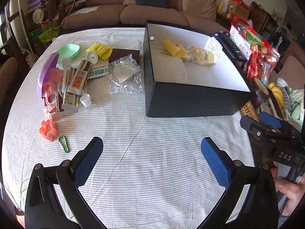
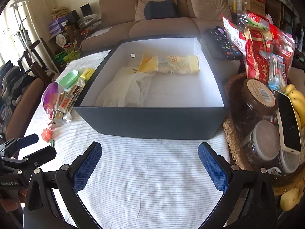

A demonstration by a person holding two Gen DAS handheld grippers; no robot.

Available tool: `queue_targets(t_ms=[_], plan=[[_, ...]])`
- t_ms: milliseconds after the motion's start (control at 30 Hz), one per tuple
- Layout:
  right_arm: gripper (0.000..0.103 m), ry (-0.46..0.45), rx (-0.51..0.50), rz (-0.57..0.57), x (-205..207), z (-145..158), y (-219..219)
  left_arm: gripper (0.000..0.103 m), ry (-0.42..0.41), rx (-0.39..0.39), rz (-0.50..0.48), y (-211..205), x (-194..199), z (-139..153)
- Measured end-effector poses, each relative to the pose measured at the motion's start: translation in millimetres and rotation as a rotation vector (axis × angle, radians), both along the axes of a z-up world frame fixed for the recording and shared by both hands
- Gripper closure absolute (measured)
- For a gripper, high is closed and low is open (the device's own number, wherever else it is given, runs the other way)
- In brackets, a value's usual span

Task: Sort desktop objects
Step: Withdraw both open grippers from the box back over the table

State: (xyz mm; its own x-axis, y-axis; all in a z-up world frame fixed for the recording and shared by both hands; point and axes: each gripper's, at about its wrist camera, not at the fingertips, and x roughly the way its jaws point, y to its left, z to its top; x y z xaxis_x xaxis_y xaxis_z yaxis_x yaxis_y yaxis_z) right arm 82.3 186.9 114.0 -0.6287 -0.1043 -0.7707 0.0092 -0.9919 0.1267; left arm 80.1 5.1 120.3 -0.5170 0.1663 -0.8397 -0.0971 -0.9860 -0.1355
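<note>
A dark box with a white inside stands on the striped tablecloth. In it lie yellow packets and a white bag. Left of the box is a heap: a purple lid, a green dish, snack bars, clear plastic wrap, an orange flower cutter and a green carabiner. My left gripper is open over bare cloth. My right gripper is open in front of the box, with nothing between its fingers.
A wicker basket with jars, bananas and a phone sits right of the box. Red snack bags and a remote control stand behind it. A brown sofa is beyond the table.
</note>
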Motion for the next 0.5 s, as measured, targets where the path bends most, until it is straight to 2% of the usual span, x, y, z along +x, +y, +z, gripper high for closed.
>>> queue_targets(t_ms=[133, 267, 500], plan=[[0.0, 0.01, 0.004, -0.033, 19, -22, -1, 0.0, 0.011, -0.001, 0.02, -1, 16, -21], [0.0, 0.007, 0.018, -0.075, 29, -49, 3, 0.0, -0.016, 0.01, 0.057, -4, 20, -50], [0.0, -0.023, 0.039, -0.119, 36, -88, 8, 0.0, -0.047, -0.031, 0.076, 3, 20, -92]])
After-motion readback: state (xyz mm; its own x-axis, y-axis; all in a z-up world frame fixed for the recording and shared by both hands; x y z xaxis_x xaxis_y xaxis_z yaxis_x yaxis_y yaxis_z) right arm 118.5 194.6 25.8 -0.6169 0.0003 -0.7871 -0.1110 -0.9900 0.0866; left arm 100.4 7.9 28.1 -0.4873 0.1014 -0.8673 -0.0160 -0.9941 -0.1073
